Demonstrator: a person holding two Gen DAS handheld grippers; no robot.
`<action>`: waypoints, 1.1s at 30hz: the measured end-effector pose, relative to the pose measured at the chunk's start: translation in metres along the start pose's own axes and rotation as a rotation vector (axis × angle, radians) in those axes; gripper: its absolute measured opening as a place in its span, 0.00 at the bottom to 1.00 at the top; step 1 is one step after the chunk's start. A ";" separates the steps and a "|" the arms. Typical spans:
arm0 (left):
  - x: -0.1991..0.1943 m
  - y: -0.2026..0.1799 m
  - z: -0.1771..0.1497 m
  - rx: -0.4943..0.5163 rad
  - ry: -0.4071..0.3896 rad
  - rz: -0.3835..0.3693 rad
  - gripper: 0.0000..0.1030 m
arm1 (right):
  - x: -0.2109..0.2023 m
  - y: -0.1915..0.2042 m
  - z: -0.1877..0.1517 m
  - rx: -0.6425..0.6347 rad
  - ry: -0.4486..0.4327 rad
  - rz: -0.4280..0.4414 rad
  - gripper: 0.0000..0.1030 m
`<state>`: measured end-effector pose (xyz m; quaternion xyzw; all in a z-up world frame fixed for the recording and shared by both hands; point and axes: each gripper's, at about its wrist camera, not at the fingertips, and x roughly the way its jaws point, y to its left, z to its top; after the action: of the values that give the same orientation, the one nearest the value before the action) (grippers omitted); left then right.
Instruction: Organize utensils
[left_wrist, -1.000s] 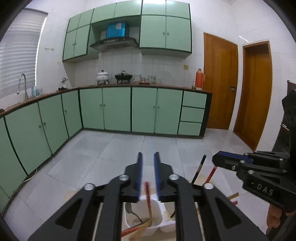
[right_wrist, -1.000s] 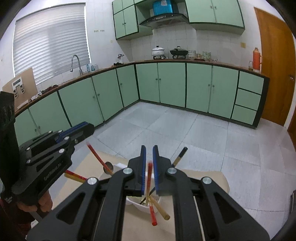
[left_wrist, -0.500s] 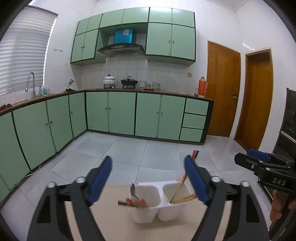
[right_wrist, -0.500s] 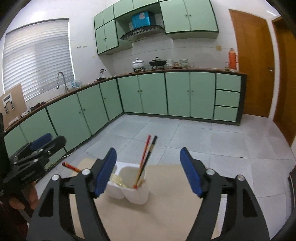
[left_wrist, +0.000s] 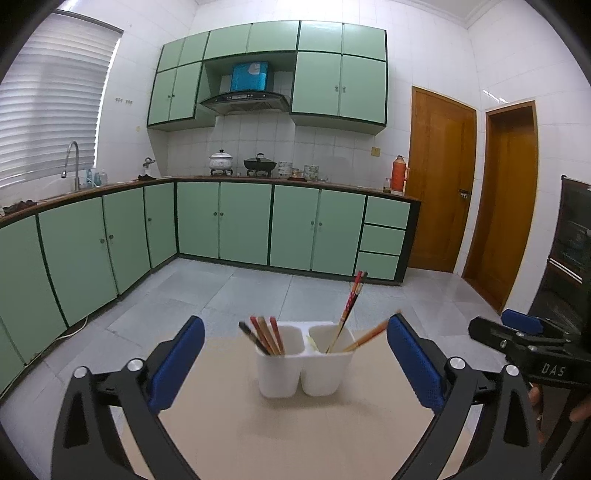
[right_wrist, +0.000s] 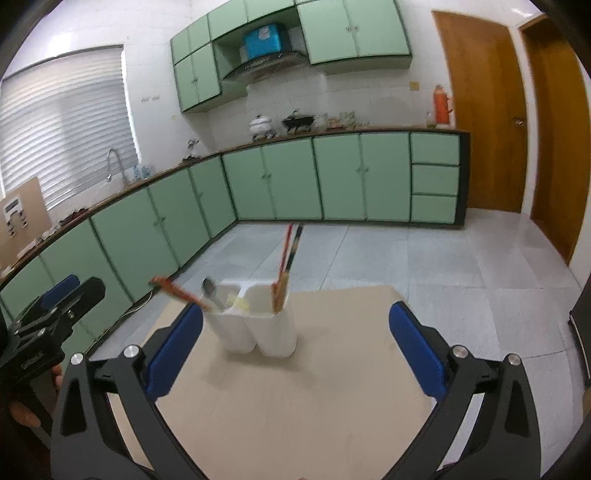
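1. The beige flat-topped bench (left_wrist: 295, 424) carries everything, with a grey tiled floor (left_wrist: 229, 291) and green kitchen cabinets (left_wrist: 243, 221) beyond it.
2. The left tongs (left_wrist: 295, 360) and right tongs (right_wrist: 295, 345), black with blue pads, are both opening wide, with nothing between their jaws.
3. A white plastic two-compartment holder (left_wrist: 304, 363) stands upright near the bench's far edge.
4. Red, brown and black chopsticks (left_wrist: 264, 336) lean in its left cup; others (left_wrist: 349, 306) in the right.
5. A metal spoon (right_wrist: 210, 290), blurred, seems to sit in the left cup.
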<state>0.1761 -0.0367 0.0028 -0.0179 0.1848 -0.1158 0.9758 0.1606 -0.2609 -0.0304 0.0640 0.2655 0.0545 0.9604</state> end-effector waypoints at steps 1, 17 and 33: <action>-0.003 -0.002 -0.001 0.003 0.005 0.005 0.94 | -0.003 0.004 -0.002 -0.014 0.009 0.008 0.95; -0.053 -0.012 -0.007 0.054 -0.023 0.033 0.94 | -0.052 0.040 -0.009 -0.107 -0.040 0.066 0.95; -0.069 -0.015 -0.006 0.065 -0.050 0.036 0.94 | -0.067 0.047 -0.009 -0.120 -0.073 0.081 0.95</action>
<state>0.1087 -0.0349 0.0231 0.0144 0.1569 -0.1039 0.9820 0.0957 -0.2226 0.0029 0.0189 0.2236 0.1069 0.9686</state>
